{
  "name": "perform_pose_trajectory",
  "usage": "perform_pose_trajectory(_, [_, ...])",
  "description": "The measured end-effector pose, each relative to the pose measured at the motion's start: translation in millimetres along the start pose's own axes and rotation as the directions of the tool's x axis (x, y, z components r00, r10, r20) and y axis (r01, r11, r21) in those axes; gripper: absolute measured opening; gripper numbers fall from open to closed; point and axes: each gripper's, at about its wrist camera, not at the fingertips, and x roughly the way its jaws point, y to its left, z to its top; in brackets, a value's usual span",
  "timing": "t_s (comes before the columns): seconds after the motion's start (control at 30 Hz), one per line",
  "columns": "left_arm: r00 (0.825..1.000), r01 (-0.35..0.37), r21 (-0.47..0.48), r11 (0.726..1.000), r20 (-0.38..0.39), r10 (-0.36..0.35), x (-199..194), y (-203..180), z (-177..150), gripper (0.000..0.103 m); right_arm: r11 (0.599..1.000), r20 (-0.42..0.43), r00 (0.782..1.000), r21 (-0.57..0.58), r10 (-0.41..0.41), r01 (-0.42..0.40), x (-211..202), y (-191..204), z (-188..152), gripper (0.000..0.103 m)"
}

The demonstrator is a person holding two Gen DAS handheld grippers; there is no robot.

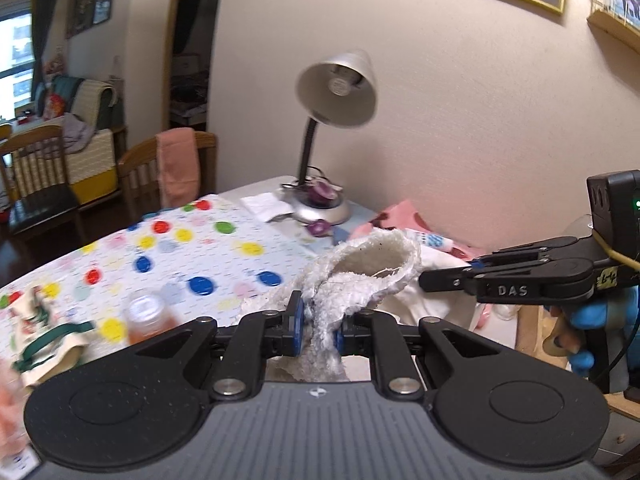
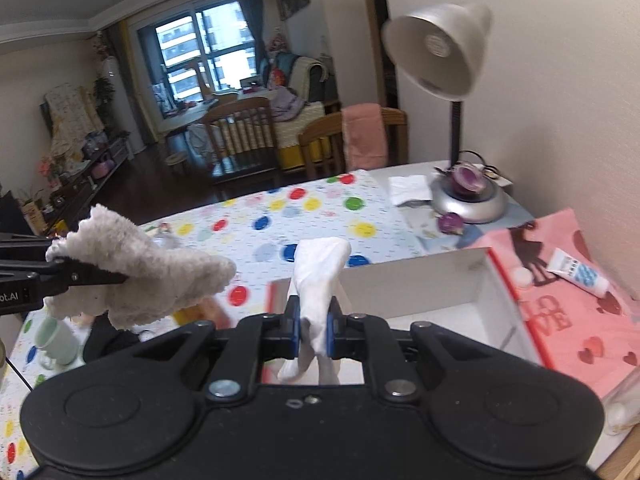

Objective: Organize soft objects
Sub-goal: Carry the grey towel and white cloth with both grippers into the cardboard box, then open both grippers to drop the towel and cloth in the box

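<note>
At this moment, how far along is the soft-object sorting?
Nothing visibly stored yet: what shows of the open white box is bare. In hand: left tool grips a fluffy off-white cloth; right tool grips a smooth white cloth. Both still need placing.

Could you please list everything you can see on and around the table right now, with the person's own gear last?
fluffy cloth: one, off-white, pinched in the left claw
smooth cloth: one, white, pinched in the right claw
box: one, white inside, open, under the right claw
pink lid: one, pink with hearts, right of the box
tube: one, white and blue, on the pink lid
desk lamp: one, silver, far right of the table
tablecloth: one, white with coloured dots
mug: one, pale green, near left
left claw: black, shut
right claw: black, shut
</note>
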Motion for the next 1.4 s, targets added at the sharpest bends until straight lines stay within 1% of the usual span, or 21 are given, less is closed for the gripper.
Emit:
perform_pose_trajectory(0.17, [0.999, 0.034, 0.029, 0.999, -0.031, -0.033, 48.8, -27.5, 9.1, 0.014, 0.999, -0.014, 0.999, 0.01, -0.048, 0.048, 8.9, -34.2, -5.5, 0.011])
perform_pose_trajectory(0.3, [0.996, 0.057, 0.03, 0.998, -0.068, -0.055, 87.2, -44.2, 10.1, 0.014, 0.996, -0.03, 0.995, 0.026, -0.09, 0.091, 19.8, -57.2, -12.3, 0.011])
perform_pose_trajectory(0.53, [0.987, 0.093, 0.033, 0.995, -0.135, -0.087, 152.0, -67.6, 6.5, 0.014, 0.987, -0.094, 0.983, 0.022, -0.156, 0.158, 51.8, -89.5, -25.8, 0.011])
perform_pose_trajectory(0.67, [0.975, 0.092, 0.02, 0.996, -0.206, -0.086, 191.9, -74.4, -4.7, 0.014, 0.988, -0.134, 0.979, 0.018, -0.152, 0.156, 68.7, -100.1, -38.0, 0.011])
perform_pose_trajectory(0.83, [0.948, 0.055, -0.002, 0.999, -0.314, -0.052, 231.7, -70.9, -25.7, 0.014, 0.989, -0.196, 0.97, -0.001, -0.145, 0.148, 88.2, -101.4, -51.0, 0.011])
perform_pose_trajectory(0.97, [0.93, 0.039, -0.012, 0.999, -0.365, -0.04, 249.0, -67.7, -35.4, 0.014, 0.992, -0.231, 0.965, -0.015, -0.128, 0.127, 97.3, -100.3, -58.3, 0.011])
perform_pose_trajectory(1.07, [0.92, 0.032, -0.022, 0.999, -0.39, -0.038, 256.5, -65.3, -39.8, 0.014, 0.993, -0.243, 0.963, -0.019, -0.114, 0.113, 100.1, -99.4, -61.3, 0.012])
perform_pose_trajectory(1.17, [0.915, 0.037, -0.018, 0.999, -0.401, -0.041, 258.0, -66.0, -40.6, 0.014, 0.995, -0.256, 0.961, -0.016, -0.102, 0.102, 102.2, -99.8, -62.7, 0.013])
perform_pose_trajectory(1.23, [0.912, 0.043, -0.015, 0.999, -0.407, -0.045, 258.1, -67.3, -40.5, 0.014, 0.996, -0.266, 0.96, -0.011, -0.089, 0.089, 102.4, -100.0, -63.4, 0.016])
perform_pose_trajectory(1.4, [0.912, 0.054, 0.027, 0.998, -0.408, -0.038, 253.0, -71.4, -41.0, 0.016, 0.998, -0.272, 0.96, -0.014, -0.069, 0.068, 99.8, -97.4, -63.3, 0.021])
